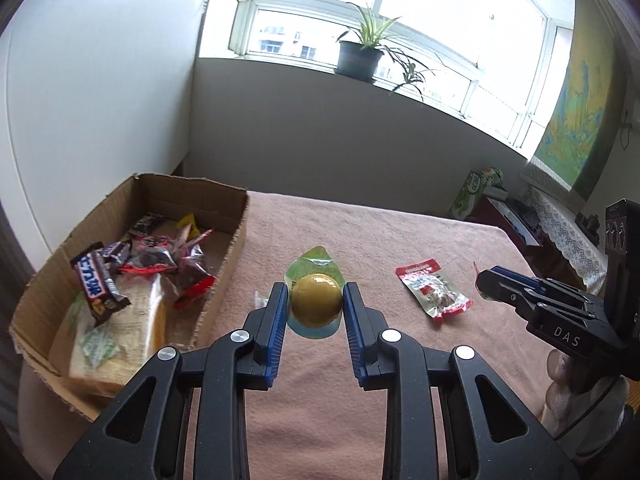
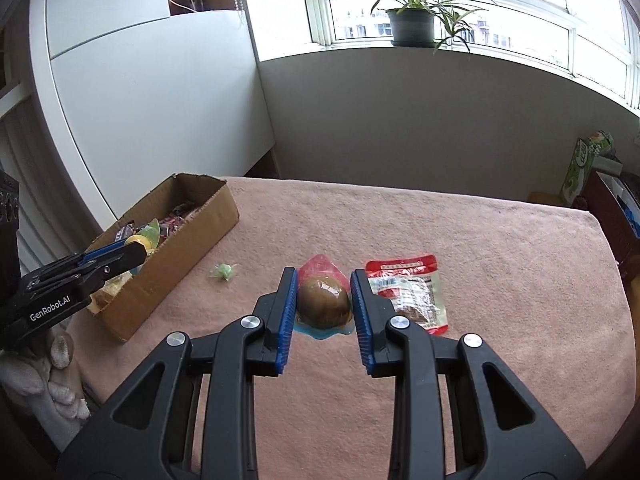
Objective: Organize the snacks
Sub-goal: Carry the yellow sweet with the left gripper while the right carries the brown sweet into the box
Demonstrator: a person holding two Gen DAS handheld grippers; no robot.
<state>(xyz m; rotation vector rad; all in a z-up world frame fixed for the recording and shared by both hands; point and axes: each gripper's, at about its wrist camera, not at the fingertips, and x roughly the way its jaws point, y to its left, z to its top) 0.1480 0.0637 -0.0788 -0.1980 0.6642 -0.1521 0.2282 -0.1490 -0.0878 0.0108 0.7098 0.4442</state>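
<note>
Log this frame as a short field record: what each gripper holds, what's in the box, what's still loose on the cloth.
left gripper: shut on yellow jelly cup, raised near the box
right gripper: shut on brown jelly cup, over the cloth
box: cardboard, open, at the table's left edge; holds candy bars and red-wrapped snacks
loose on cloth: red packet, small green candy
background: potted plant on windowsill

Small green wrapped candy (image 2: pixel 224 271) blurred, maybe mint; red-white foil snack packet (image 2: pixel 412 292) part-hidden behind blue-padded fingers (image 2: pixel 362 312).
</note>
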